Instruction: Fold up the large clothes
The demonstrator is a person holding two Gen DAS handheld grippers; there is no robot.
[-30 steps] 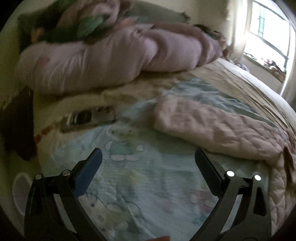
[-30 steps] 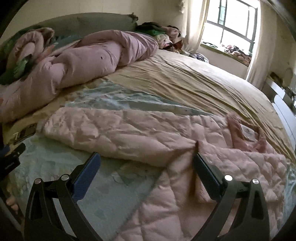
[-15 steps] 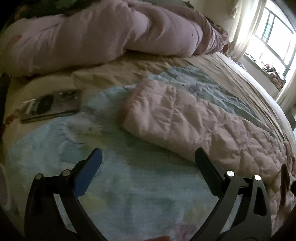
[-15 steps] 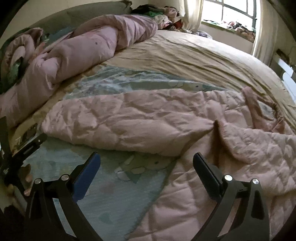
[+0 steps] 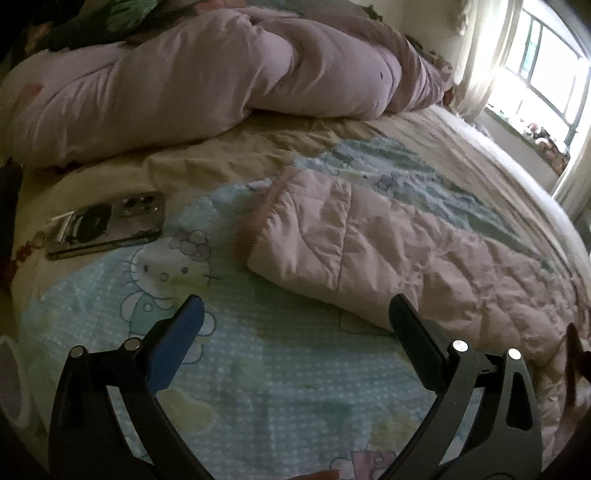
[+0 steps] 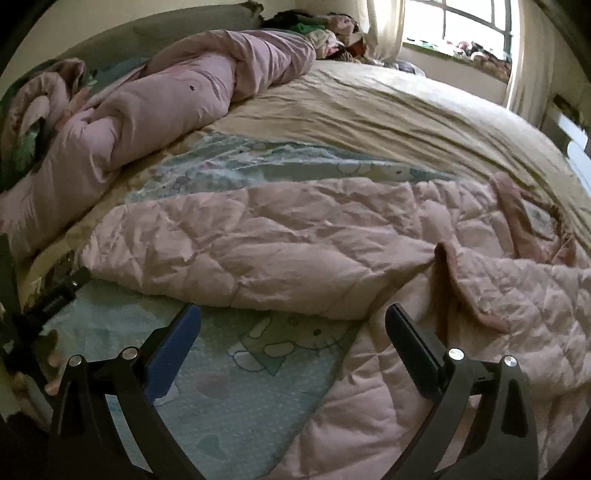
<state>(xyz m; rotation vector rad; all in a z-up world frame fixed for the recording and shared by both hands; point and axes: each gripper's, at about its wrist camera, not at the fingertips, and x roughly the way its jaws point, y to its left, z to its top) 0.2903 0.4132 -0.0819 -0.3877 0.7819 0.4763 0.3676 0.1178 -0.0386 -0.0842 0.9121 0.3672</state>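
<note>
A pink quilted jacket [image 6: 332, 258] lies spread on the bed, one sleeve [image 5: 332, 236] stretched out to the left with its ribbed cuff [image 5: 255, 225] at the end. My left gripper [image 5: 295, 314] hovers open just short of that sleeve, nothing between its fingers. In the right wrist view my right gripper [image 6: 291, 317] also stands open, above the spot where the sleeve joins the jacket body. The collar [image 6: 513, 206] lies at the far right. The left gripper [image 6: 55, 295] shows at the left edge of the right wrist view.
The jacket rests on a light blue cartoon-print sheet [image 5: 258, 369] over a beige bedspread [image 6: 406, 122]. A phone [image 5: 110, 225] lies left of the cuff. A rolled pink duvet [image 5: 184, 81] runs along the back. A window [image 6: 472, 22] and curtain [image 5: 484, 55] are at right.
Both grippers have moved in closer over the jacket; the sleeve and cuff have grown larger in the left wrist view. Both stay open and the jacket has not shifted.
</note>
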